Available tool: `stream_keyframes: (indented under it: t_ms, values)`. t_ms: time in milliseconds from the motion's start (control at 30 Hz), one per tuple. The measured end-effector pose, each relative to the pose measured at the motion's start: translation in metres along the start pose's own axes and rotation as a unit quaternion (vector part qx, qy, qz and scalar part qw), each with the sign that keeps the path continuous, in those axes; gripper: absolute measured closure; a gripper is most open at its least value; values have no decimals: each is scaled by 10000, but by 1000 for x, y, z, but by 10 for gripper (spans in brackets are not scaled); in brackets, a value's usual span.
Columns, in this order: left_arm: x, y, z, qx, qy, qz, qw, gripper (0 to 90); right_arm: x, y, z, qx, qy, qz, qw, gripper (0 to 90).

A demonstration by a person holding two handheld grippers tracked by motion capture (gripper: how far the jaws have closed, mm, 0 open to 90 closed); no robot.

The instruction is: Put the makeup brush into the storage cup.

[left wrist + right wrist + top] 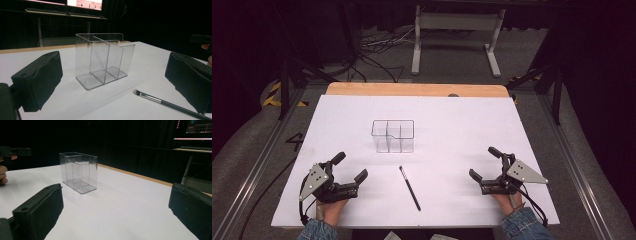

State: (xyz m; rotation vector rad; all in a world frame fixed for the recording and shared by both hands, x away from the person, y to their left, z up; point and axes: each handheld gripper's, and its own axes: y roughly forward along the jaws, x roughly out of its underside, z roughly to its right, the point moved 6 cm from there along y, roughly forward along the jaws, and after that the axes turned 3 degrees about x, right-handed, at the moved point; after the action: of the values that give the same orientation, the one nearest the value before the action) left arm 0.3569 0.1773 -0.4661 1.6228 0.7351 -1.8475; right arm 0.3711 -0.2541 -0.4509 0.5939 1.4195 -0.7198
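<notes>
Nothing looks done yet, by my judgement: the makeup brush lies flat on the white table, near the front edge between the two grippers, apart from the clear organizer standing empty farther back. Left gripper and right gripper both rest with jaws wide apart, holding nothing. Picking up the brush and placing it in a compartment seems left. No readable writing or brand shows anywhere.

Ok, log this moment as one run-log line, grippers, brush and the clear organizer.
left gripper: open, empty | right gripper: open, empty | makeup brush: flat on table between grippers, untouched | clear organizer: upright, empty, beyond brush
</notes>
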Motion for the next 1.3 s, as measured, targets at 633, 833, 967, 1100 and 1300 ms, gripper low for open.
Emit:
stream_keyframes:
  t_ms: [633, 833, 967, 1100, 1300]
  values:
    - [-42, 1, 11, 235, 116, 369, 9990, 16, 2, 2, -2, -24, -71, -51, 10000, 0]
    - [-53, 1, 14, 375, 21, 364, 9986, 18, 2, 2, -2, -20, -69, -84, 9999, 0]
    - [-58, 0, 15, 365, 5, 428, 9984, 19, 2, 2, -1, -5, -82, -91, 9999, 0]
    - [-62, 0, 16, 398, -24, 353, 9986, 19, 2, 2, -1, -3, -88, -95, 9999, 0]
    - [-66, 3, 20, 418, 41, 142, 9990, 13, 2, 2, 0, 48, -74, -115, 9999, 0]
